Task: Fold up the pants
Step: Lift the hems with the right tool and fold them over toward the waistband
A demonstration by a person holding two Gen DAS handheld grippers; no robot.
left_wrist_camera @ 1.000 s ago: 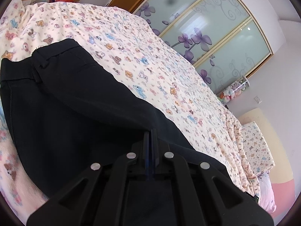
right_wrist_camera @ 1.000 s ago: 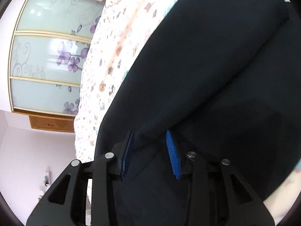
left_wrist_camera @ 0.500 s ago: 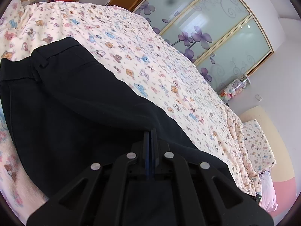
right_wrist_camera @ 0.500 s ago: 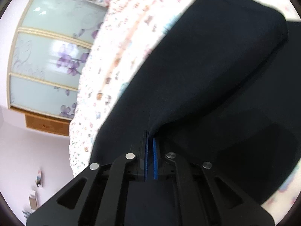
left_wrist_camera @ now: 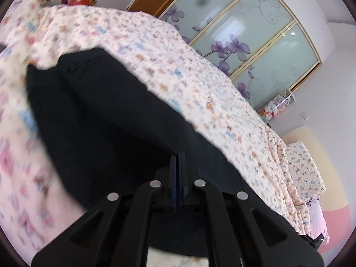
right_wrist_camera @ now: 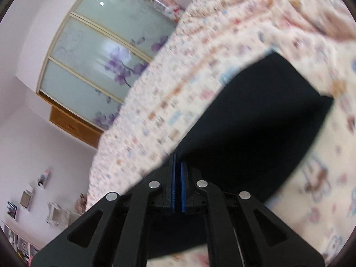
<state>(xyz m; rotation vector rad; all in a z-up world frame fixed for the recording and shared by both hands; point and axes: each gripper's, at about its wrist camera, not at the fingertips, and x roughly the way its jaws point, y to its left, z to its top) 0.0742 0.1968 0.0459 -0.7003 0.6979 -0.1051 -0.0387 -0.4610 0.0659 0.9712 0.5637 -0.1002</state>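
Black pants (left_wrist_camera: 106, 120) lie on a bed with a cream animal-print sheet (left_wrist_camera: 169, 57). My left gripper (left_wrist_camera: 178, 155) is shut on an edge of the pants, which hang and stretch away to the upper left. In the right wrist view the pants (right_wrist_camera: 255, 120) run up and right from my right gripper (right_wrist_camera: 177, 158), which is shut on another edge of the fabric. Both views are motion-blurred.
A wardrobe with frosted sliding doors and purple flowers (left_wrist_camera: 240, 35) stands beyond the bed; it also shows in the right wrist view (right_wrist_camera: 106, 51). A pillow (left_wrist_camera: 304, 169) lies at the right. Shelves with small items (right_wrist_camera: 26, 198) hang on the wall.
My right gripper closed on the pants' edge. Both grippers then lifted, pulling the pants up off the sheet, so more bedding shows around and below the fabric.
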